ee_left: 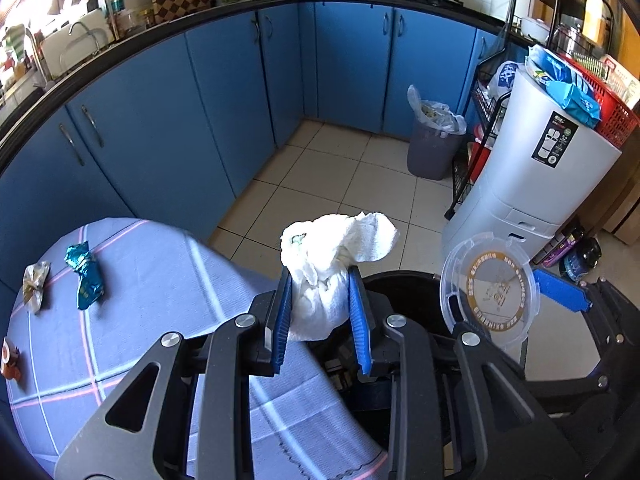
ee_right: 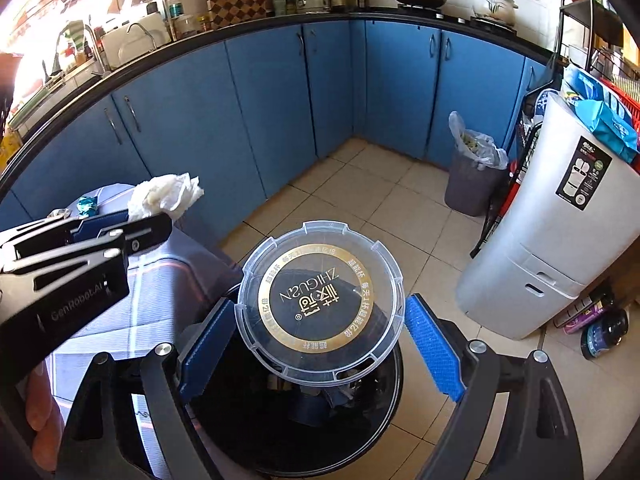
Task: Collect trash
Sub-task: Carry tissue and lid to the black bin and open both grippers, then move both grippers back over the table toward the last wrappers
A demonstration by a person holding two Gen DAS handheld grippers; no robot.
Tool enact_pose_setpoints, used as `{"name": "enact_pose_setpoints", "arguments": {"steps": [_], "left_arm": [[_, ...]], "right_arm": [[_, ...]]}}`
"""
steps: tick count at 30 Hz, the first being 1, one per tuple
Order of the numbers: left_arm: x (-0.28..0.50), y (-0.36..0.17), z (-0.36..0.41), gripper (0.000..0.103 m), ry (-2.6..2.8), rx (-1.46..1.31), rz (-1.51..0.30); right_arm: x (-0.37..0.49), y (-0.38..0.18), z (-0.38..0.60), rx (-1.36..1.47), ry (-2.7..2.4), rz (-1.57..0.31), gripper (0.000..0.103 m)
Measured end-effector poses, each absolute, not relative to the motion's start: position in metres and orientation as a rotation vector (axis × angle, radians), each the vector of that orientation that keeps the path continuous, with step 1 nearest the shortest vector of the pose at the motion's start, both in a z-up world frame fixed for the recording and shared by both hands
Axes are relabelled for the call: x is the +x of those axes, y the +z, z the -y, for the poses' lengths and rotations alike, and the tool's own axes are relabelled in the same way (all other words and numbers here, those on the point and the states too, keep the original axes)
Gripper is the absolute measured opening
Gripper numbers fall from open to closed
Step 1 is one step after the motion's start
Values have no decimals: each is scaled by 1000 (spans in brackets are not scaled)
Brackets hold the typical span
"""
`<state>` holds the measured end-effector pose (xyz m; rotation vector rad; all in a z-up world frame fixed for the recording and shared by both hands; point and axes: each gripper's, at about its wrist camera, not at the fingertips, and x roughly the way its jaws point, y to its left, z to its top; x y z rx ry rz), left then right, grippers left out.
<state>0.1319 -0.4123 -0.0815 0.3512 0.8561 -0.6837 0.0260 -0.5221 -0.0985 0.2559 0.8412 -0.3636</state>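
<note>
My left gripper [ee_left: 321,276] is shut on a crumpled white paper towel [ee_left: 340,236], which bulges out above its blue pads. It hangs at the edge of the cloth-covered table [ee_left: 160,280], beside the rim of a black trash bin [ee_left: 400,280]. My right gripper [ee_right: 320,306] is shut on a clear round plastic lid [ee_right: 320,300] with a gold ring, gripped across its width, tilted over the black trash bin [ee_right: 396,400]. The lid [ee_left: 490,288] also shows in the left wrist view. A teal wrapper [ee_left: 86,276] and a pale crumpled wrapper [ee_left: 36,286] lie on the table.
A grey bin [ee_left: 434,148] lined with a plastic bag stands on the tiled floor by the blue cabinets [ee_left: 224,92]. A tall white appliance [ee_left: 540,176] and a black wire rack stand at the right, with bottles [ee_right: 604,332] on the floor beside them. A small brown item [ee_left: 10,360] sits at the table's left edge.
</note>
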Motion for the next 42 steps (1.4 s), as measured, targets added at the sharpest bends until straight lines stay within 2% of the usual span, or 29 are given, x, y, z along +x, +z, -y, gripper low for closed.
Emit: {"name": "enact_pose_setpoints", "arguments": {"steps": [2, 4, 5, 6, 10, 18, 42], "left_arm": [[134, -83, 418, 31, -689, 352, -875], [135, -84, 420, 60, -699, 344, -893], [135, -83, 418, 86, -702, 328, -883], [133, -81, 417, 89, -702, 316, -862], [128, -78, 418, 89, -693, 344, -818], [137, -83, 408, 89, -671, 322, -857], [182, -79, 331, 89, -554, 247, -852]], "right_arm": [[26, -101, 528, 274, -373, -846, 84], [26, -105, 532, 288, -373, -863, 88], [26, -108, 534, 294, -373, -873, 89], [26, -109, 534, 297, -374, -874, 91], [24, -112, 537, 295, -387, -881, 91], [25, -114, 534, 275, -382, -894, 96], [57, -101, 490, 224, -331, -873, 96]]}}
